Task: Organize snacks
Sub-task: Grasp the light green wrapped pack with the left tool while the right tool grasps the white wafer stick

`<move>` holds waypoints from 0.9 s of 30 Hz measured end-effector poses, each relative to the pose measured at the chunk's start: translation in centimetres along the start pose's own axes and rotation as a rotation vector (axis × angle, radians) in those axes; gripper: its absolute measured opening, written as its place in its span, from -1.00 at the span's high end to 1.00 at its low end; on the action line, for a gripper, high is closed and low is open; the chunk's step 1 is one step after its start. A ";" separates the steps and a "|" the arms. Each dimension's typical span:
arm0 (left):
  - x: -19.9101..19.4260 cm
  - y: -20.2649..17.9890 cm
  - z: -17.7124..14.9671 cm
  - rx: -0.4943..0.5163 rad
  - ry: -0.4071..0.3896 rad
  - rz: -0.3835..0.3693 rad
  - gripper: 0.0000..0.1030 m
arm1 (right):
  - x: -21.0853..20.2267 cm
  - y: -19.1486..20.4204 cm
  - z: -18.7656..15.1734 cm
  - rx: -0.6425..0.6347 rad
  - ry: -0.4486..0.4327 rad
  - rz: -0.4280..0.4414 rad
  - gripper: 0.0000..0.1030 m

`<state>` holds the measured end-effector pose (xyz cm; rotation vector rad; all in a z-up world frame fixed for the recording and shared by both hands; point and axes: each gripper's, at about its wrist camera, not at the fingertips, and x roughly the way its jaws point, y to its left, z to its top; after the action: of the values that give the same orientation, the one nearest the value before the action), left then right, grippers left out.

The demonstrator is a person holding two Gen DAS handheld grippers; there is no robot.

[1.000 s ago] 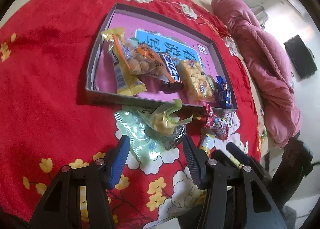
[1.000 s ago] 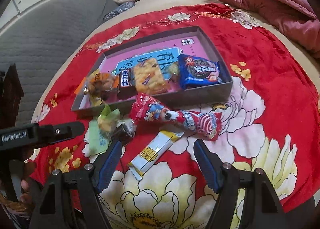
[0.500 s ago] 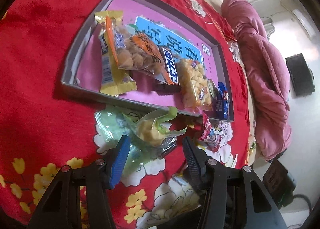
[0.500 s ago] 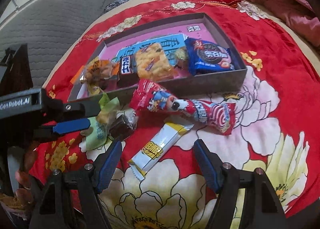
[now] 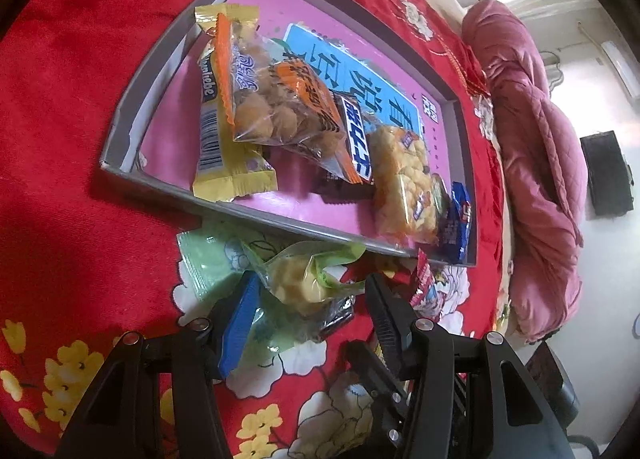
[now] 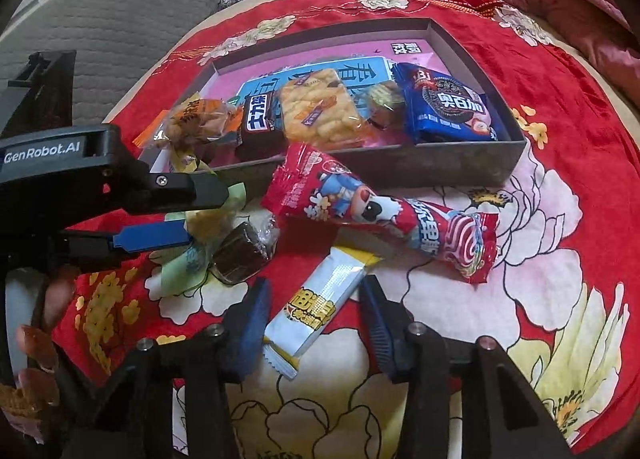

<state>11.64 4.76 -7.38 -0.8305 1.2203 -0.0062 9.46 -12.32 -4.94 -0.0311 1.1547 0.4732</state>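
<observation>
A grey box [image 5: 120,127] [image 6: 460,163] with a pink floor holds several snacks. In front of it lie a green-wrapped yellow candy [image 5: 298,283] [image 6: 208,219], a pale green packet [image 5: 208,263], a dark brown candy [image 6: 242,251], a red cone-shaped packet [image 6: 380,211] and a white-and-yellow bar [image 6: 320,307]. My left gripper [image 5: 310,301] [image 6: 200,215] is open, its fingers on either side of the green-wrapped candy. My right gripper [image 6: 314,309] is open, its fingers on either side of the lower end of the white-and-yellow bar.
Everything lies on a red flowered cloth [image 6: 560,179] over a round surface. A pink quilt [image 5: 540,163] is heaped beyond the box. In the box are a yellow bar [image 5: 216,131], an orange cookie bag [image 5: 288,115], a rice cracker pack [image 6: 316,115] and a blue cookie pack [image 6: 444,107].
Both grippers have moved forward and lower. The left now straddles the green-wrapped candy; the right now straddles the white-and-yellow bar. Both stay open.
</observation>
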 end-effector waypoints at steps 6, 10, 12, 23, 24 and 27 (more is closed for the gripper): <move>0.6 0.2 0.0 -0.042 -0.015 0.013 -0.09 | 0.3 -0.1 0.2 -0.010 0.002 0.009 0.18; 1.0 -0.2 0.0 -0.034 -0.027 0.047 -0.06 | 0.5 -0.2 0.3 -0.004 0.003 0.017 0.19; 1.2 -0.6 -0.1 -0.016 -0.032 0.070 0.04 | 0.6 -0.3 0.4 0.001 0.003 0.022 0.22; 0.8 -0.7 -0.3 0.064 -0.035 0.090 0.21 | 0.2 -0.9 0.3 0.028 -0.002 0.073 0.47; 0.6 -0.7 -0.4 0.065 -0.036 0.084 0.25 | 0.1 -0.9 0.3 0.024 -0.003 0.079 0.50; -0.5 -0.6 -0.8 0.076 -0.043 0.063 0.33 | -0.1 -0.6 0.1 0.012 -0.003 0.107 0.55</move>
<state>11.08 4.12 -6.74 -0.7223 1.1985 0.0160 9.74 -12.88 -4.90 0.0419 1.1602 0.5602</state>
